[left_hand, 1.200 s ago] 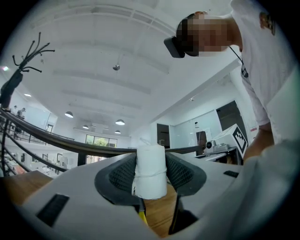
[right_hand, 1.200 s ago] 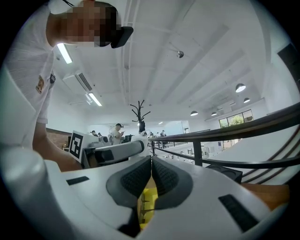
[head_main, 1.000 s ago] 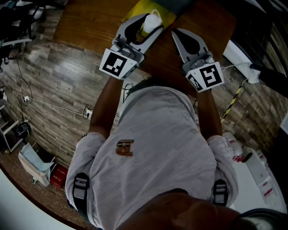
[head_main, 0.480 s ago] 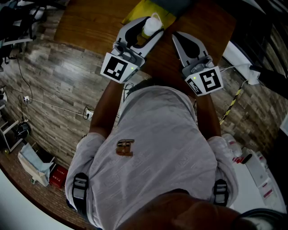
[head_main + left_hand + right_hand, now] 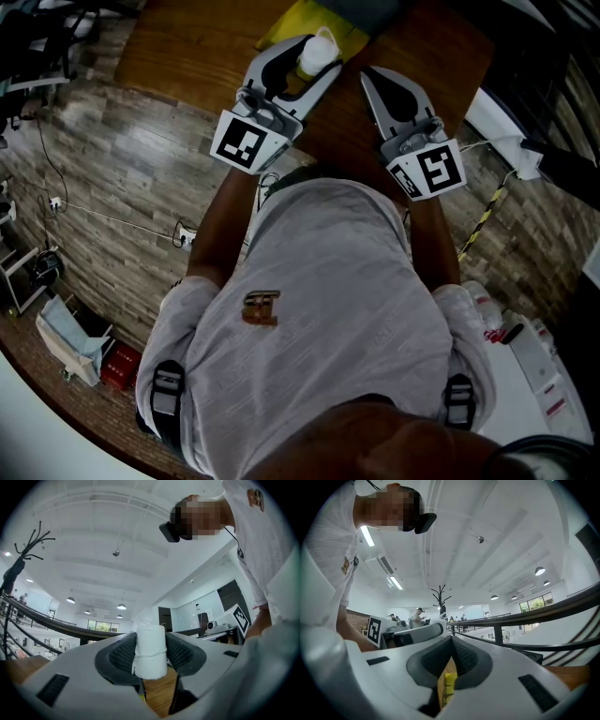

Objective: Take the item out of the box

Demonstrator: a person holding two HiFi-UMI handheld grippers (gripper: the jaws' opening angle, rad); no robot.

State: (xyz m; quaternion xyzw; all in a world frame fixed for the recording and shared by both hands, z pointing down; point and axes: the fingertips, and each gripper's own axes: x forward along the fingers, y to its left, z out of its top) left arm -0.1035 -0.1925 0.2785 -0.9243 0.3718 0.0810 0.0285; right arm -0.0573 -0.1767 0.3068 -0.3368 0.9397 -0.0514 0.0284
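Evidently the white roll (image 5: 317,49) is pinched in the left gripper (image 5: 322,56), by the yellow box (image 5: 281,21).
Head view: right gripper (image 5: 367,75) closed beside it. Left gripper view: pads (image 5: 123,654) squeeze the roll's sides; it looks light, soft, crushable, best held mid-height. Right gripper view: jaws meet, empty.

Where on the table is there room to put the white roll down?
The table is bare left of the left gripper and right of the right gripper. It's crowded by the yellow box, where the white roll is held.
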